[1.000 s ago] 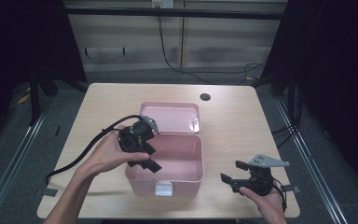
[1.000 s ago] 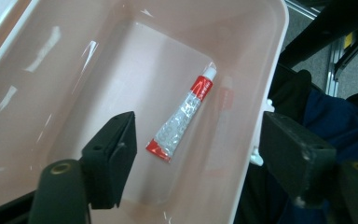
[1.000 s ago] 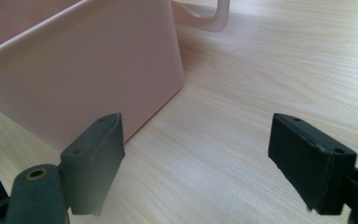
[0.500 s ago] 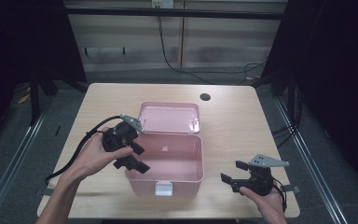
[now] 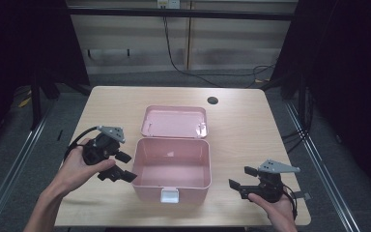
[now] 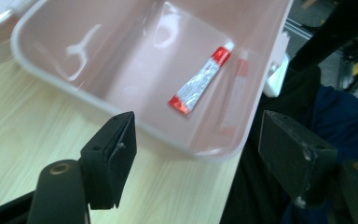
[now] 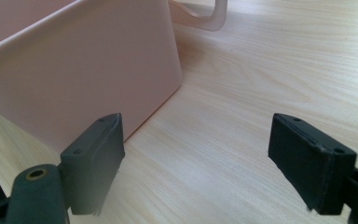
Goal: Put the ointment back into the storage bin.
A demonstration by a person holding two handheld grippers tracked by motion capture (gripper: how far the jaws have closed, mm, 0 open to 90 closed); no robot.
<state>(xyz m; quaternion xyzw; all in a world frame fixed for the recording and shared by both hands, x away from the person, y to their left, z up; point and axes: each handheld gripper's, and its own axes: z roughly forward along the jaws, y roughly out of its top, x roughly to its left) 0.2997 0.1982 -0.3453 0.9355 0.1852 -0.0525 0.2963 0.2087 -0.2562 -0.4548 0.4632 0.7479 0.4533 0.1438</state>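
Left gripper (image 5: 119,166), jaws apart and empty, I've drawn back off the pink box (image 5: 171,188); tube (image 6: 200,78) lies inside — drop apparently done.

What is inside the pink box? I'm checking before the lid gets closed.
The pink box holds one red-and-silver tube lying flat on its floor, seen past the open left gripper. The near wall hides the floor strip right behind it.

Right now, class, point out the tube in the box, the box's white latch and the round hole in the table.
tube (image 6: 199,83), left gripper view, middle of its body.
white latch (image 5: 169,195), high view, its front face.
round hole (image 5: 212,100), high view, its centre.
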